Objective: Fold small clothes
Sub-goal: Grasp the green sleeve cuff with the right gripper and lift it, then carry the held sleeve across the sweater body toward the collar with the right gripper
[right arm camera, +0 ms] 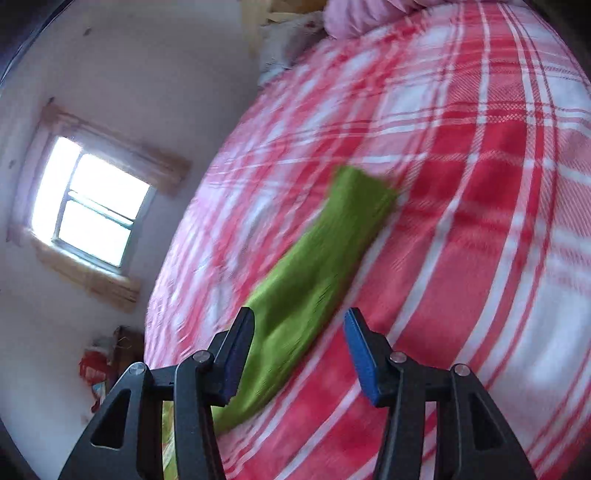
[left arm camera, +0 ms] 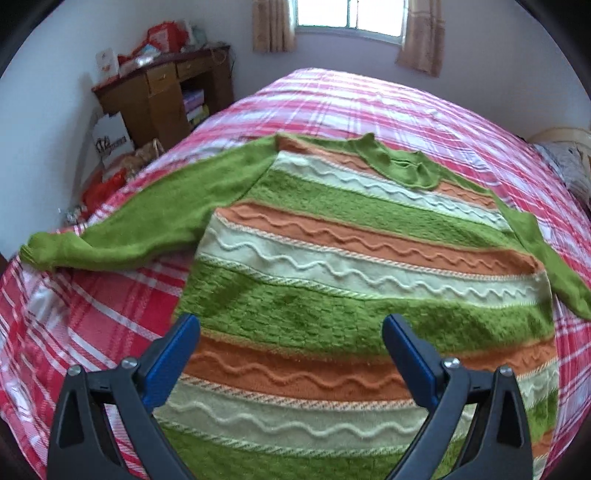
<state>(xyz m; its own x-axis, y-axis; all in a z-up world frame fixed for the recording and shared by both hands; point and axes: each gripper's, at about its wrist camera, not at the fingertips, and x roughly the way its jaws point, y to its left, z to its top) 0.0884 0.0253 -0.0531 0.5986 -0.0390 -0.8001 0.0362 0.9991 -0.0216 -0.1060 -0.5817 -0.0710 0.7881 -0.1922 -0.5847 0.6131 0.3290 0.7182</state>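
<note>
Both hand-held grippers (left arm camera: 291, 332) (right arm camera: 299, 325) agape over sweater (left arm camera: 332, 258)

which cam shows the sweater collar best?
Left wrist: the sweater lies spread flat on the bedspread, green collar in plain view. Right wrist shows only one blurred green sleeve, no collar.

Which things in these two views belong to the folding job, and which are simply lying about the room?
Belonging to the job:
striped sweater, spread flat
its green sleeve
plaid bedspread under it
left gripper, open
right gripper, open

Just lying about:
wooden desk with clutter on top
curtained window
pink bedding
</note>
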